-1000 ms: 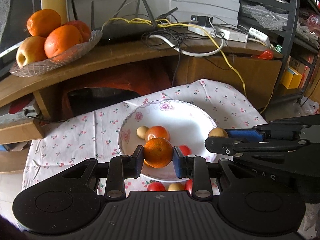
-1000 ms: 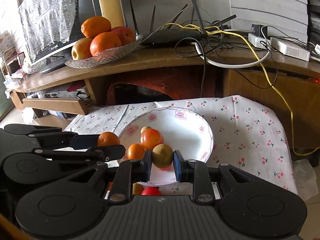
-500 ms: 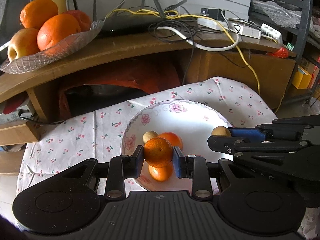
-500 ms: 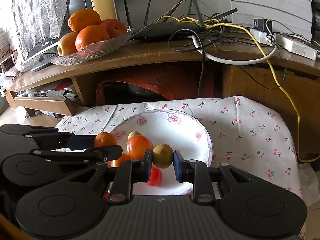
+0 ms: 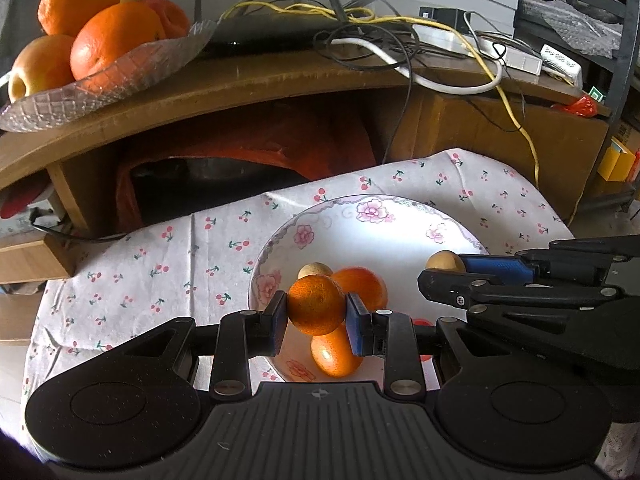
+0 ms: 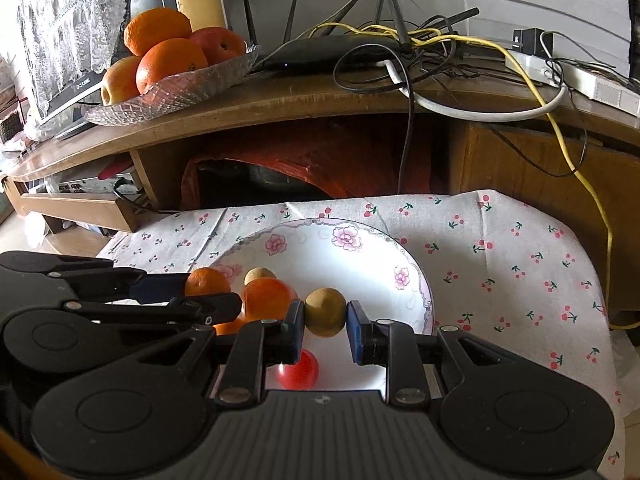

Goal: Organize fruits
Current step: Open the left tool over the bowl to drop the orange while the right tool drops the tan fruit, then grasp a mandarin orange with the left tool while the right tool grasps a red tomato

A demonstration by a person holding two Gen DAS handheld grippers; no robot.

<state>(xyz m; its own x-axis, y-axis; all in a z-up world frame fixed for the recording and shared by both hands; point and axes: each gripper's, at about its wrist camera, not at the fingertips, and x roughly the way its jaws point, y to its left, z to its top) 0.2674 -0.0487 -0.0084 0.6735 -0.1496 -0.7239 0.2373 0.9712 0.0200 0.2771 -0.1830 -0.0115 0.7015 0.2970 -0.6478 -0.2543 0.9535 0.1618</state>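
My left gripper (image 5: 317, 311) is shut on a small orange (image 5: 316, 305), held above the near left part of a white flowered bowl (image 5: 372, 216). My right gripper (image 6: 325, 313) is shut on a tan round fruit (image 6: 325, 312) over the same bowl (image 6: 344, 236). In the bowl lie a larger orange fruit (image 5: 362, 282), another orange one (image 5: 334, 354) below it, a small tan fruit (image 5: 315, 270) and a red one (image 6: 298, 370). Each gripper shows in the other's view, the right one (image 5: 444, 262) at the right, the left one (image 6: 206, 282) at the left.
The bowl stands on a cherry-print cloth (image 5: 160, 264) over a low table. Behind it a curved wooden shelf (image 5: 280, 80) carries a glass dish (image 5: 104, 80) of oranges and apples, a router (image 6: 332, 54) and tangled cables (image 5: 460, 60).
Both grippers have moved forward over the bowl, still holding their fruits. The bowl and shelf now look nearer, and the fruits on the cloth in front have dropped out of view.
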